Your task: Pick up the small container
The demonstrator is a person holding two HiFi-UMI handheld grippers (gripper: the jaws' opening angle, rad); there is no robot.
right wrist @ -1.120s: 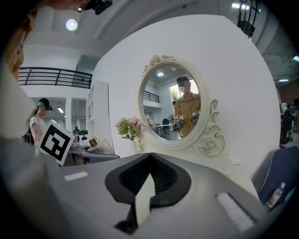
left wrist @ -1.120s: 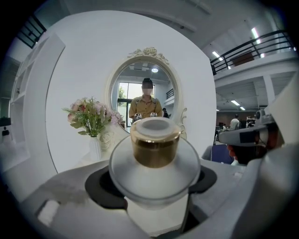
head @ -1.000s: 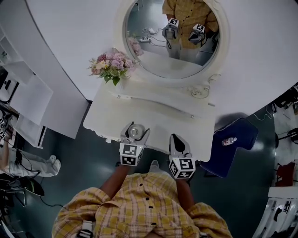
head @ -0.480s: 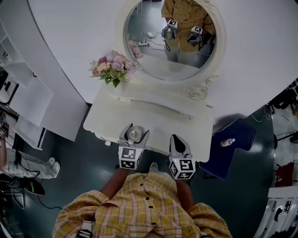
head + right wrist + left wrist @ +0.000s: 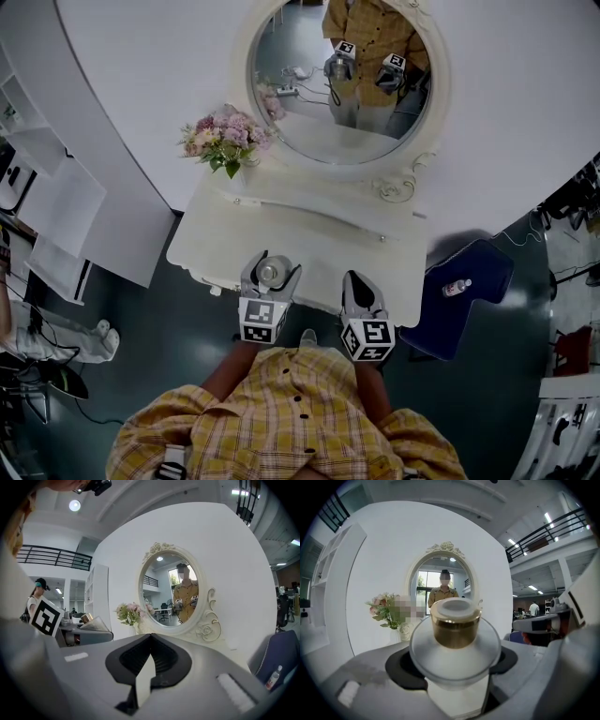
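Gripping jar (image 5: 455, 637) with left gripper (image 5: 270, 266): lift level, squeeze steady. Right gripper (image 5: 358, 281), jar's 3 o'clock, closed, empty.

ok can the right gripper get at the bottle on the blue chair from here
Probably yes. The right gripper is empty, and the bottle lies uncovered on the blue chair just to its right with nothing between; its shut fingers must open first.
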